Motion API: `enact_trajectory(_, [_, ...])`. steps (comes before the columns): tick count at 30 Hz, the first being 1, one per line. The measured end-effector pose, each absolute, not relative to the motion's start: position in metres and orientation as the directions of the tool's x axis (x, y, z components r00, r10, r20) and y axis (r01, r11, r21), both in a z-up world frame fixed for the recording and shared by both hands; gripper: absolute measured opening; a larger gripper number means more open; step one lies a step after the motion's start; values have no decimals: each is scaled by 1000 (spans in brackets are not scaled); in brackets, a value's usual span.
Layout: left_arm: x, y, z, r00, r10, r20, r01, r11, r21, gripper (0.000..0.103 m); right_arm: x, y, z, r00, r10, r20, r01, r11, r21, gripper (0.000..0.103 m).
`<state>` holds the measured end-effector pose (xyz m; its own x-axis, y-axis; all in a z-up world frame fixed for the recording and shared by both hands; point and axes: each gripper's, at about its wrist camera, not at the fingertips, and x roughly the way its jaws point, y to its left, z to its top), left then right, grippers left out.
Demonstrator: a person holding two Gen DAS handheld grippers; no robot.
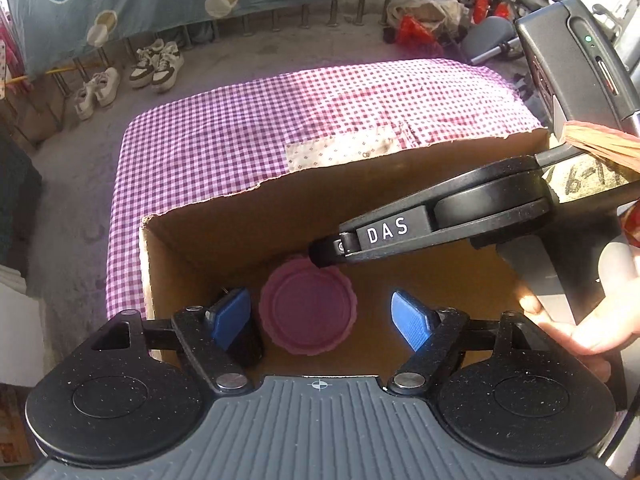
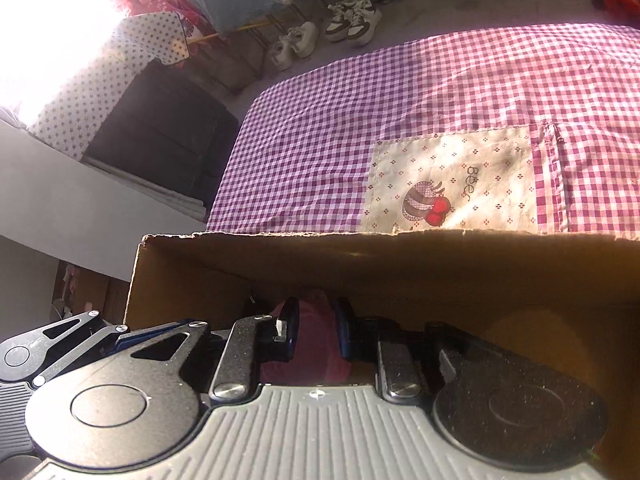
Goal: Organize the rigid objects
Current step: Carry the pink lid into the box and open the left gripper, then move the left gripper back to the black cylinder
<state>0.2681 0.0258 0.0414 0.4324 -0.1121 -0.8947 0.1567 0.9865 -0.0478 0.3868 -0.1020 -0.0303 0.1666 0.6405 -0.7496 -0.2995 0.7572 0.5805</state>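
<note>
Cardboard box (image 1: pixel 224 216) on checked cloth (image 1: pixel 240 128); left gripper (image 1: pixel 320 320) released; right gripper (image 2: pixel 316 334) grasping pink lid (image 2: pixel 312 344)

Cardboard box (image 1: pixel 248 216) on checked purple cloth (image 1: pixel 248 136) over table.

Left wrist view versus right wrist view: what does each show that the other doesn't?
Left wrist only: the pink lid seen round and whole on the box floor between the open left gripper, with the right gripper reaching in from the right and a hand on its handle.

Right wrist only: the right gripper straddling the lid, and the cartoon patch on the cloth.

Both: the cardboard box, the checked cloth, the shoes.
</note>
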Motion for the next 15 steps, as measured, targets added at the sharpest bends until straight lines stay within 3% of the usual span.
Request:
enact_trajectory(6, [225,31,88,540,-185,-821,194,977,-93,85,343,-149,38,237,768,-595,-352,639,684,23])
enact_trajectory(8, [205,32,104,576,-213,-789,210,972,-109,86,317,-171,59,259,811,-524,-377,585,718,32])
enact_trajectory(10, [185,31,116,606,-248,-756,236,963,-126,89,289,-195,76,284,848,-448,-401,530,747,53])
enact_trajectory(15, [128,23,132,654,-309,-691,300,944,-138,93,202,-254,91,347,896,-278,-437,416,797,54])
